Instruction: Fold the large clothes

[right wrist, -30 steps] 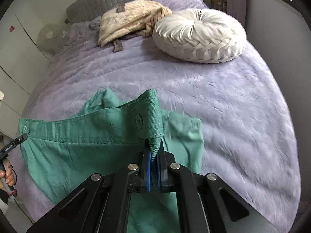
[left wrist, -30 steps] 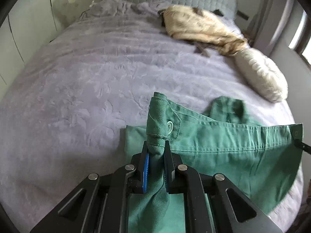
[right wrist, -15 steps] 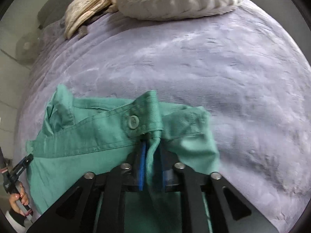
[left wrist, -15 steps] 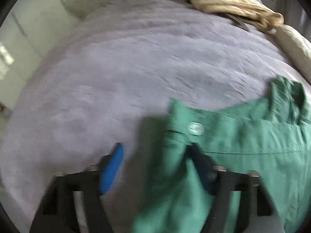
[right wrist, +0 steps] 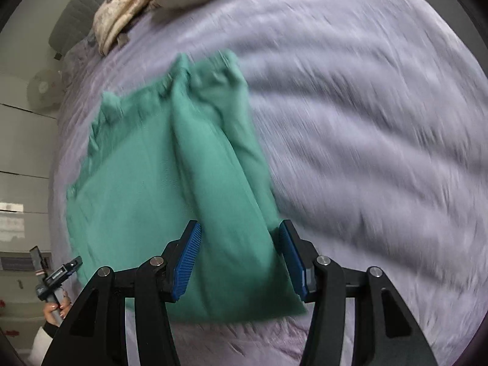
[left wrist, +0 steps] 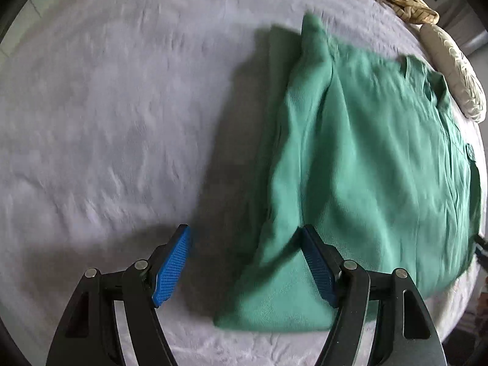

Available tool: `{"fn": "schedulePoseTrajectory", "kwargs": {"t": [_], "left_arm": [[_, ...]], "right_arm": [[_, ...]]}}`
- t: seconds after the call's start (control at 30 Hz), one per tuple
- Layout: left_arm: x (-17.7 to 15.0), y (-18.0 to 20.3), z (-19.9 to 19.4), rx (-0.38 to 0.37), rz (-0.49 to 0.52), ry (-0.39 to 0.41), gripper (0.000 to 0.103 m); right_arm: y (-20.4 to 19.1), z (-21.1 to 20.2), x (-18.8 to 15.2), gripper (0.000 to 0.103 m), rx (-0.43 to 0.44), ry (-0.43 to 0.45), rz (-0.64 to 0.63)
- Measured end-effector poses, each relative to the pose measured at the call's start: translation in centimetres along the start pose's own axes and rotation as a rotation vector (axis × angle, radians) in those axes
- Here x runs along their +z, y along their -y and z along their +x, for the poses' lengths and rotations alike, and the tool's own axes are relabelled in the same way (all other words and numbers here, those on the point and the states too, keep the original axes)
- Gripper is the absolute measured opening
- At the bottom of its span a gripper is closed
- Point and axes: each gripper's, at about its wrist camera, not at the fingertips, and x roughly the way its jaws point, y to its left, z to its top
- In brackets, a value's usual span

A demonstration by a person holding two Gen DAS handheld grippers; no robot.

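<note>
Left gripper [left wrist: 245,263]: jaws apart after brief narrowing, gripping nothing; green garment [left wrist: 366,167] edge lies between pads. Right gripper [right wrist: 241,259]: jaws just opening, garment fold between, unclamped. Garment folded, frame centre, on lilac bedspread [right wrist: 366,122].

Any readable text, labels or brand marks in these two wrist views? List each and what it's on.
No text can be read in either view.
White print on the left gripper, seen at the edge of the right wrist view: too small and blurred to read.
Green garment, its button, the bedspread: no lettering visible.
</note>
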Motion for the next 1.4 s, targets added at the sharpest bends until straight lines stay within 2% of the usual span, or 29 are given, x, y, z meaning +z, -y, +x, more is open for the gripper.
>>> {"fn": "schedulePoseTrajectory", "kwargs": {"t": [0.03, 0.07, 0.1, 0.23, 0.33, 0.53, 0.6, 0.7, 0.87, 0.97, 1.07, 1.13, 1.17, 1.2, 1.23, 1.37, 1.4], "left_arm": [[-0.3, 0.2, 0.1, -0.017, 0.003, 0.001, 0.042], [-0.5, 0.5, 0.2, -0.032, 0.014, -0.002, 0.036], [-0.7, 1.0, 0.0, -0.001, 0.031, 0.014, 0.036], [-2.0, 2.6, 0.2, 0.069, 0.135, 0.055, 0.036], [-2.6, 2.6, -0.1, 0.082, 0.134, 0.051, 0.036], [-3.4, 1.3, -3.9, 0.163, 0.134, 0.060, 0.036], [-2.8, 1.3, -5.2, 0.157, 0.114, 0.096, 0.036], [-0.5, 2.4, -6.2, 0.100, 0.075, 0.157, 0.037], [3.6, 6.0, -4.4, 0.079, 0.079, 0.227, 0.037], [6.5, 5.6, -2.0, 0.129, 0.068, 0.214, 0.037], [7.2, 4.3, 0.2, 0.164, 0.027, 0.172, 0.037], [7.1, 3.1, 0.5, 0.133, -0.004, 0.157, 0.038], [7.0, 3.0, 0.4, 0.139, -0.004, 0.159, 0.047], [6.9, 2.9, 0.1, 0.170, 0.005, 0.165, 0.051], [6.6, 2.9, -0.3, 0.199, 0.021, 0.173, 0.052], [5.1, 2.9, -1.7, 0.212, 0.063, 0.158, 0.052], [4.8, 3.0, -1.9, 0.215, 0.070, 0.158, 0.052]], "right_arm": [[0.3, 0.3, -0.7, 0.039, -0.009, -0.015, 0.012], [0.4, 0.4, -1.1, 0.018, -0.020, -0.029, 0.015], [0.3, 0.5, -1.3, 0.004, -0.023, -0.040, 0.016], [0.7, 0.1, -2.2, 0.004, -0.061, -0.024, 0.011], [2.5, 1.7, -3.1, 0.004, -0.109, -0.061, 0.040], [1.7, -1.4, -3.8, 0.009, -0.128, 0.011, 0.077], [0.8, -3.2, -3.8, 0.009, -0.148, 0.093, 0.076], [-1.6, -4.3, -2.5, 0.009, -0.107, 0.162, 0.026], [-6.3, -0.7, 0.8, 0.009, -0.060, 0.145, -0.052], [-7.0, 2.2, 1.8, 0.009, -0.076, 0.115, -0.047], [-5.9, 4.1, 2.4, 0.008, -0.095, 0.081, -0.013], [-4.7, 4.3, 2.2, 0.006, -0.072, 0.078, 0.013], [-4.4, 4.1, 2.3, 0.006, -0.068, 0.082, 0.022], [-4.1, 3.8, 2.3, 0.006, -0.075, 0.090, 0.031], [-3.7, 3.2, 2.1, 0.006, -0.080, 0.096, 0.039], [-2.6, 1.6, 1.8, 0.007, -0.067, 0.095, 0.088], [-2.6, 1.1, 1.5, 0.011, -0.066, 0.096, 0.088]]}}
